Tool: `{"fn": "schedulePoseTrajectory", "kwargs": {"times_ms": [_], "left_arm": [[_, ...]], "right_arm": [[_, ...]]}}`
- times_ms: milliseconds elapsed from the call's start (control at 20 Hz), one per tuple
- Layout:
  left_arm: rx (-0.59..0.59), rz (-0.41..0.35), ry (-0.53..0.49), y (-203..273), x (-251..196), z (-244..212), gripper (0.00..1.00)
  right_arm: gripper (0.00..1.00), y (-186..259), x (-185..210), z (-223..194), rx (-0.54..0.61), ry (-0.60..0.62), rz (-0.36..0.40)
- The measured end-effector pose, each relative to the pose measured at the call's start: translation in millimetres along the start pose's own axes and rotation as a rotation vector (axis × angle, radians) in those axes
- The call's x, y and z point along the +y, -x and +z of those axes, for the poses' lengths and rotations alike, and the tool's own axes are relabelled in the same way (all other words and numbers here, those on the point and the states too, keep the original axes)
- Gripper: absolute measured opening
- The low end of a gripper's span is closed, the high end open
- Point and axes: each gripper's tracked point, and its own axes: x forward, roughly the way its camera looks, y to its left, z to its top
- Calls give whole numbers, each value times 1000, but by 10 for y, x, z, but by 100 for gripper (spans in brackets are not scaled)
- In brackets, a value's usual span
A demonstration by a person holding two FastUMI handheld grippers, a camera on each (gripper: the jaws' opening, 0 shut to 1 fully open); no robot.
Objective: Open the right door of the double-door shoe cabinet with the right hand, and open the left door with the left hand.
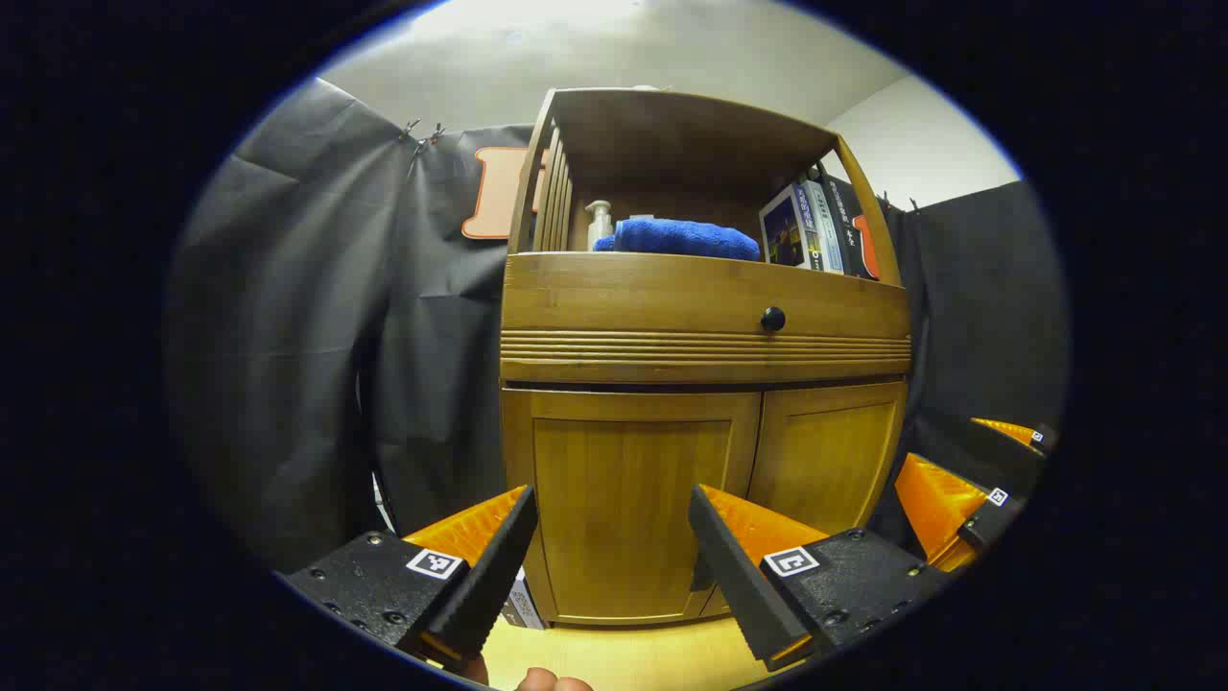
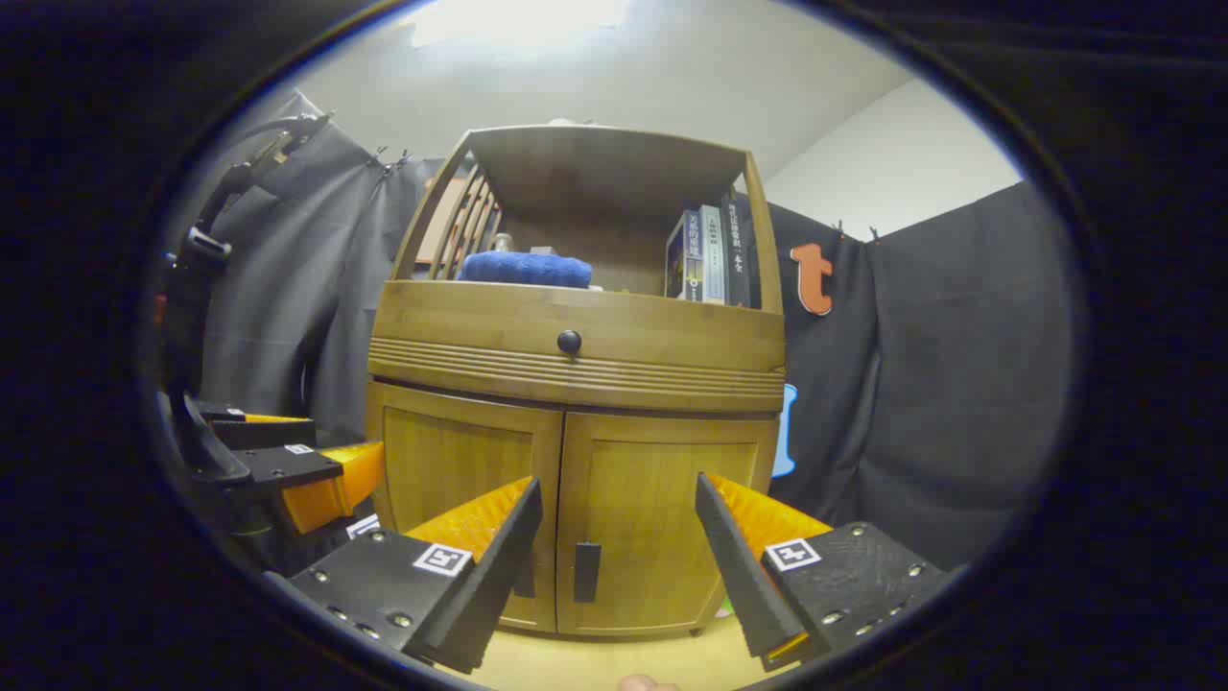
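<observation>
Nearest, the right hand-held gripper (image 2: 614, 557) is seen spread wide, nothing pinched, with the right door's handle (image 2: 586, 571) framed between its fingers but ahead, not yet touched. A slip is judged likely if the fingers are closed early: the slim handle sits just beside the seam, so the left door's handle (image 2: 524, 581), half hidden behind a finger, could be caught instead. The left hand-held gripper (image 1: 614, 561) is likewise held open, aimed at the left door (image 1: 628, 499), well short of it. Both doors of the shoe cabinet (image 2: 576, 384) are shut; the right door (image 2: 662, 518) lies farther back, on the floor.
</observation>
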Motion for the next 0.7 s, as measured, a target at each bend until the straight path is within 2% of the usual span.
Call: {"fn": "schedulePoseTrajectory", "kwargs": {"times_ms": [350,450,500,550,700], "left_arm": [[-30,52,17,74,240,97,98],[-37,62,25,92,294,116,97],[-39,65,29,89,309,126,97],[-38,70,32,83,341,124,97],[-39,71,31,73,357,113,98]], "right_arm": [[93,14,-4,-73,22,8,-4],[98,-1,11,-104,28,5,0],[93,-7,24,-121,30,1,3],[95,-24,45,-141,36,-4,8],[94,-73,68,-221,59,-7,12]]}}
